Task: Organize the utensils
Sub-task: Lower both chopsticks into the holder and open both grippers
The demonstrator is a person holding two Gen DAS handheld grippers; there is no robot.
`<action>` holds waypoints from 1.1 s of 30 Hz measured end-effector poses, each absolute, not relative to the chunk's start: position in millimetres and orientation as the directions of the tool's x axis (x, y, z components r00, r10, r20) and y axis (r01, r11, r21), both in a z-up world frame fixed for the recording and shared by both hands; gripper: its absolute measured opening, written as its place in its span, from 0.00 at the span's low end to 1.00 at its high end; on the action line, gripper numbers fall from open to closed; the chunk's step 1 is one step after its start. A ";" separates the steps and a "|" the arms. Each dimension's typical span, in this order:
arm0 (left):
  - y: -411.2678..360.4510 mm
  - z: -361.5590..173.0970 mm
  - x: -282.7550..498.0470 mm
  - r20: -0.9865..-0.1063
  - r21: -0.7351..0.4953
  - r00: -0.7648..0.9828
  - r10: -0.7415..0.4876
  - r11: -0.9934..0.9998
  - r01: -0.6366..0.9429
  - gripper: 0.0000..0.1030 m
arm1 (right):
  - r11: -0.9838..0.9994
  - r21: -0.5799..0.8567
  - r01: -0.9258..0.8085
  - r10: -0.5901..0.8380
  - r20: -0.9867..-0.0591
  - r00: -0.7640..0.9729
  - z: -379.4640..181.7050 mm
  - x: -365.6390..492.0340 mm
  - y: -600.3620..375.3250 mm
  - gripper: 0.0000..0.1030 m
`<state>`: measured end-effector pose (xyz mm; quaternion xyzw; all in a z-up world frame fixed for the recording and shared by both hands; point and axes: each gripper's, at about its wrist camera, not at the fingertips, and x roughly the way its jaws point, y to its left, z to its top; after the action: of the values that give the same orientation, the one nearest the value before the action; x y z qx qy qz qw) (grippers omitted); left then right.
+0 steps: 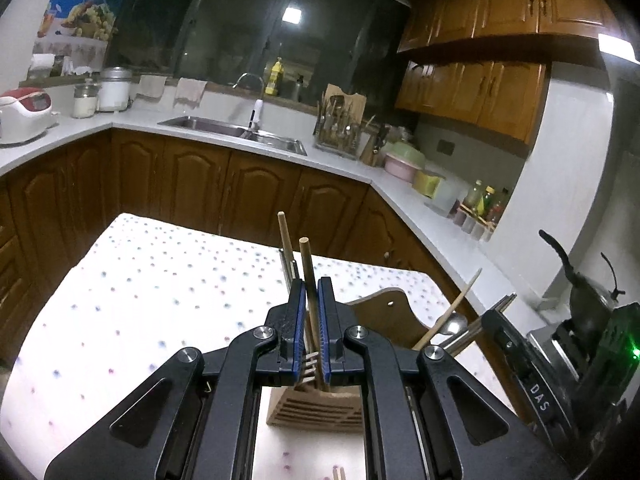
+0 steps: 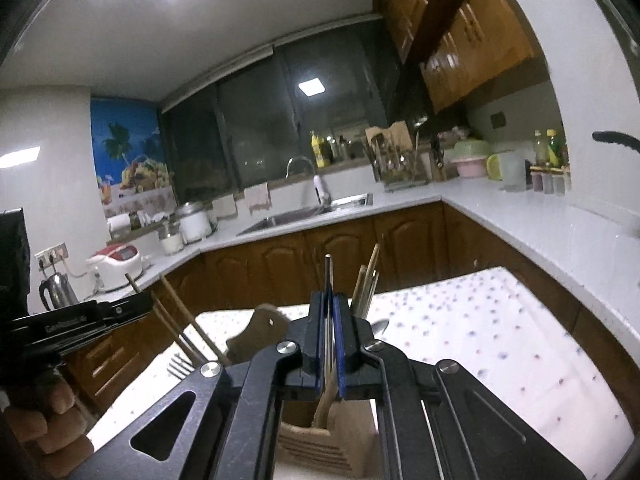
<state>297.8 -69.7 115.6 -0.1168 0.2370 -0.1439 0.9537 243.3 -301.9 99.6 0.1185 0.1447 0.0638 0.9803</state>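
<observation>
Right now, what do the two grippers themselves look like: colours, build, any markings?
Both match: the left gripper and right gripper have matte black linkage arms with teardrop cut-outs and silver pivot bolts. Their fingers are flat black bars lined with blue pads. Seen from the left wrist view, the right unit's side shows white lettering reading "DAS" and a green light. No cables or sleeves are visible.

Domestic kitchen at night: L-shaped white worktop (image 1: 224, 136) over wooden base cabinets (image 1: 192, 184), stainless sink (image 1: 236, 133) with faucet (image 1: 251, 80) below a dark window (image 1: 256, 28), rice cooker (image 1: 24, 114), utensil rack (image 1: 340, 128), wooden wall cabinets (image 1: 504, 0).
</observation>
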 end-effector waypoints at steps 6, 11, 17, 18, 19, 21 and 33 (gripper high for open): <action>-71.9 117.2 297.1 -0.426 -0.289 0.841 -0.334 0.931 0.223 0.06 | 0.962 0.259 -0.090 0.166 -0.288 0.943 98.1 243.3 -300.9 0.04; -72.4 117.4 297.2 -0.426 -0.290 0.841 -0.334 0.931 0.223 0.06 | 0.960 0.267 -0.091 0.170 -0.292 0.941 97.6 244.3 -302.3 0.05; -67.6 118.8 295.7 -0.426 -0.326 0.822 -0.378 0.912 0.251 0.07 | 0.953 0.288 -0.092 0.181 -0.298 0.937 97.3 243.9 -306.8 0.08; -66.2 118.7 295.1 -0.423 -0.328 0.821 -0.382 0.910 0.254 0.08 | 0.953 0.291 -0.089 0.178 -0.296 0.938 98.6 243.3 -308.5 0.11; -64.4 120.6 292.7 -0.419 -0.330 0.824 -0.381 0.910 0.253 0.12 | 0.951 0.295 -0.087 0.177 -0.294 0.939 100.2 242.5 -309.8 0.13; -60.0 124.7 288.2 -0.408 -0.337 0.832 -0.377 0.909 0.247 0.22 | 0.946 0.312 -0.086 0.177 -0.279 0.944 104.7 238.0 -314.2 0.25; -24.8 124.2 227.8 -0.374 -0.370 0.876 -0.304 0.915 0.160 0.78 | 0.918 0.382 -0.104 0.185 -0.183 0.965 121.6 181.7 -331.1 0.86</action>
<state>227.8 -24.8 124.2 -0.1662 0.2169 -0.1216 0.9542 181.7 -331.1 121.6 0.1878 0.1086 0.0743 0.9734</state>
